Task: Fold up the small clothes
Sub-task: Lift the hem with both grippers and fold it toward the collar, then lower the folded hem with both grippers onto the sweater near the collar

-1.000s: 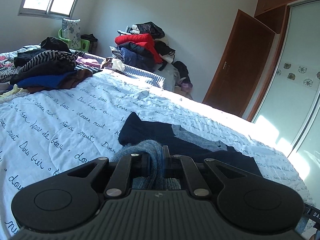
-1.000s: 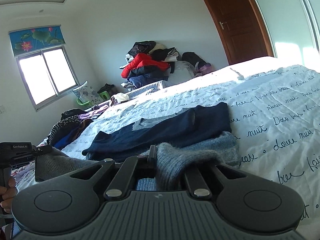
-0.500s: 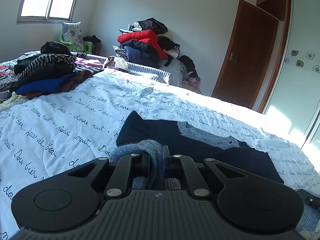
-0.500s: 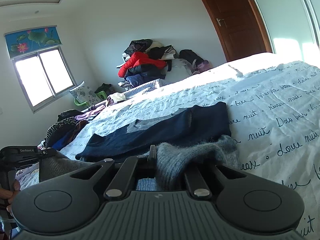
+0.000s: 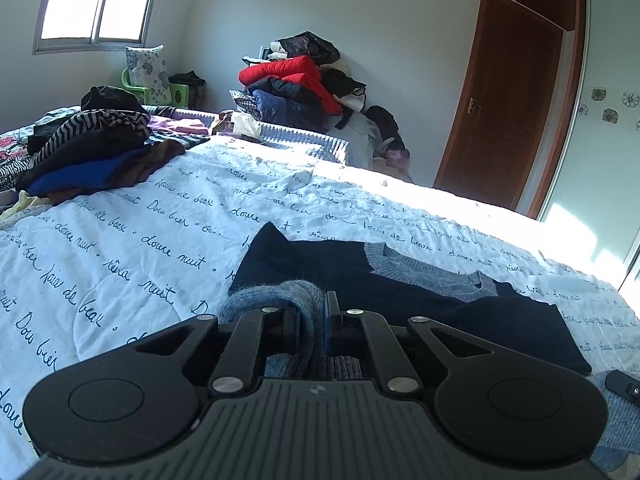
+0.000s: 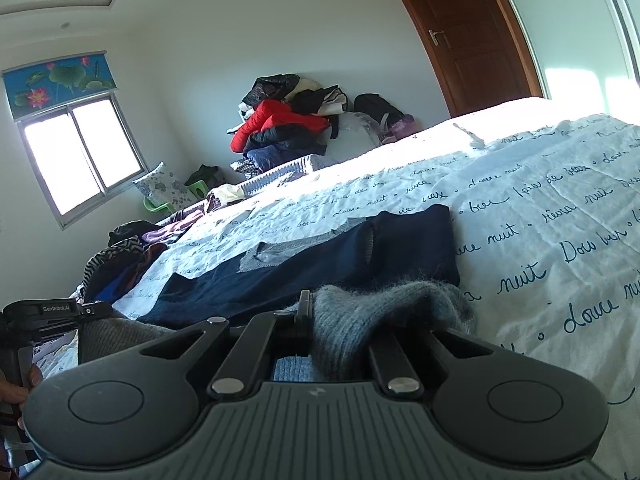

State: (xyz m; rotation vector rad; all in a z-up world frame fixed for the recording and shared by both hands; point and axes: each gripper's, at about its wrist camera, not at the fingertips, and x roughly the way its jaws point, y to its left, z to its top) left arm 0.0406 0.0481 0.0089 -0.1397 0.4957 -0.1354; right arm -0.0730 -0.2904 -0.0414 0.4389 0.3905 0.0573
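A small navy sweater with a grey-blue collar (image 5: 400,280) lies flat on the white bedspread; it also shows in the right wrist view (image 6: 320,264). My left gripper (image 5: 316,320) is shut on the sweater's fuzzy grey-blue hem (image 5: 272,296) at its near left corner. My right gripper (image 6: 340,320) is shut on the same hem (image 6: 392,300) at the near right corner. Both hold the hem low above the bed. The left gripper's body (image 6: 52,312) shows at the left edge of the right wrist view.
The bedspread (image 5: 140,248) has dark handwritten script. A pile of dark and striped clothes (image 5: 88,148) lies at the far left of the bed. Another heap with a red jacket (image 5: 296,80) stands by the far wall. A brown door (image 5: 500,112) is at the right.
Both grippers have sunk a little toward the bed and moved forward with the hem; the sweater's body looks closer and flatter. The grips have not changed.
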